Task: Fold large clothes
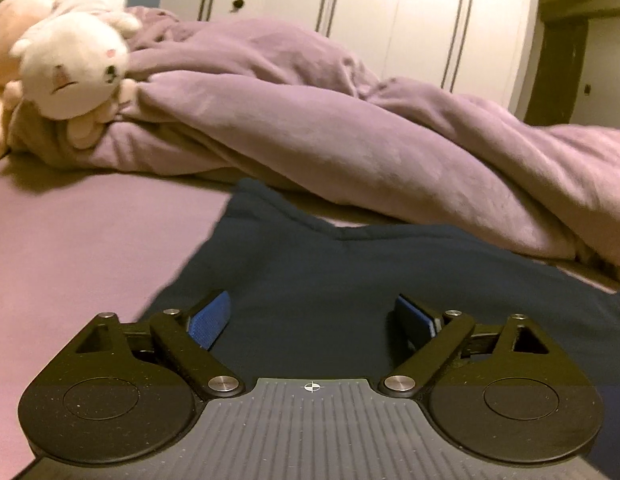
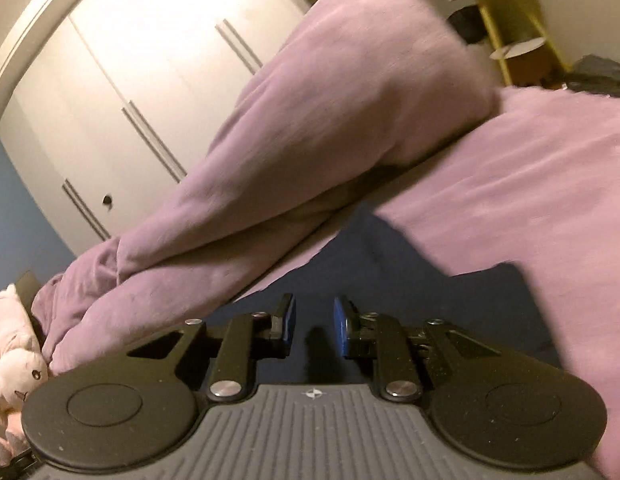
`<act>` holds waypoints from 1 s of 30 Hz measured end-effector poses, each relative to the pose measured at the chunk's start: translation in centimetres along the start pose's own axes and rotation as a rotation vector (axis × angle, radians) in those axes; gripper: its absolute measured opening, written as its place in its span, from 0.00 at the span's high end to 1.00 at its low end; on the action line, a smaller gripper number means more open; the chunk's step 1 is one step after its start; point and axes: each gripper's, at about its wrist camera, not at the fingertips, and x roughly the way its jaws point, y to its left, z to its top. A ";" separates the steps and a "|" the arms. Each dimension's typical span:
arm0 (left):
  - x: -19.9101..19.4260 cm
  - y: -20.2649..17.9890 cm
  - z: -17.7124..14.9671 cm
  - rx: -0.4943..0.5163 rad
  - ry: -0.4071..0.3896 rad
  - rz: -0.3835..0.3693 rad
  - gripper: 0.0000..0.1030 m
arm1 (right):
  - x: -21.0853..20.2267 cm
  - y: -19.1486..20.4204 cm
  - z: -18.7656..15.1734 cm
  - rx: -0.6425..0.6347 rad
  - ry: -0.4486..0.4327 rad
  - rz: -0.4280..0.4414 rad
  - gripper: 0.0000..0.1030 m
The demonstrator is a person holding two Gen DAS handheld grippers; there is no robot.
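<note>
A dark navy garment (image 1: 349, 272) lies spread on the purple bed sheet (image 1: 70, 240). My left gripper (image 1: 311, 320) is wide open just above it, its blue pads (image 1: 212, 318) apart and holding nothing. In the tilted right wrist view the same navy garment (image 2: 409, 276) lies under my right gripper (image 2: 313, 326). Its blue pads (image 2: 339, 326) stand a small gap apart, with only dark cloth seen between them and nothing pinched.
A bunched purple duvet (image 1: 349, 128) lies across the bed behind the garment, also in the right wrist view (image 2: 310, 140). White plush toys (image 1: 70, 68) sit at the far left. White wardrobe doors (image 1: 369, 8) stand behind; a yellow shelf (image 2: 517, 28) is at the right.
</note>
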 end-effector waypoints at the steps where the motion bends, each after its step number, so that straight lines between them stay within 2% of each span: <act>1: -0.7 0.5 -0.1 0.000 -0.002 0.020 0.11 | -0.6 -0.2 0.1 -0.026 -0.007 -0.022 0.79; 2: -1.2 0.8 -0.1 0.017 0.000 0.069 0.11 | -1.1 -0.5 0.3 -0.047 -0.009 -0.050 0.79; 4: -2.4 2.1 -0.3 0.054 0.038 0.194 0.05 | -2.9 -1.7 0.6 -0.047 -0.008 -0.069 0.79; 6: -4.0 4.1 -0.7 0.035 0.073 0.203 0.05 | -4.6 -2.3 0.6 -0.065 -0.005 -0.105 0.79; 7: -5.1 5.1 -0.9 0.041 0.080 0.215 0.05 | -5.9 -2.4 0.5 -0.091 -0.007 -0.137 0.68; 9: -8.2 6.8 -1.7 0.079 0.083 0.223 0.05 | -8.8 -2.3 0.3 -0.139 0.025 -0.287 0.33; 10: -9.8 7.5 -2.2 0.084 0.094 0.217 0.05 | -10.6 -2.7 0.1 -0.127 0.036 -0.308 0.35; 12: -13.1 8.7 -3.5 0.058 0.111 0.210 0.06 | -14.7 -4.1 -0.5 -0.042 0.076 -0.246 0.35; 14: -15.7 9.5 -5.1 0.024 0.174 0.187 0.08 | -18.4 -5.5 -1.5 0.081 0.097 -0.191 0.35; 18: -18.3 10.6 -8.4 -0.176 0.298 0.002 0.11 | -22.1 -8.3 -4.4 0.371 0.169 -0.026 0.32; 20: -18.3 10.8 -8.8 -0.279 0.310 -0.105 0.11 | -21.8 -8.8 -5.5 0.487 0.200 0.057 0.32; 21: -18.0 10.9 -8.8 -0.332 0.301 -0.132 0.10 | -21.5 -8.9 -5.9 0.523 0.201 0.077 0.31; 24: -16.1 11.4 -8.3 -0.475 0.283 -0.133 0.09 | -19.7 -8.9 -6.5 0.593 0.197 0.089 0.30; 27: -13.7 11.5 -8.0 -0.573 0.302 -0.129 0.09 | -18.3 -9.3 -6.9 0.655 0.177 0.080 0.30; 29: -12.1 11.2 -7.7 -0.567 0.300 -0.102 0.08 | -17.1 -8.9 -6.7 0.649 0.157 0.067 0.31; 30: -11.5 10.9 -7.6 -0.550 0.297 -0.098 0.05 | -16.6 -8.6 -6.6 0.642 0.152 0.059 0.35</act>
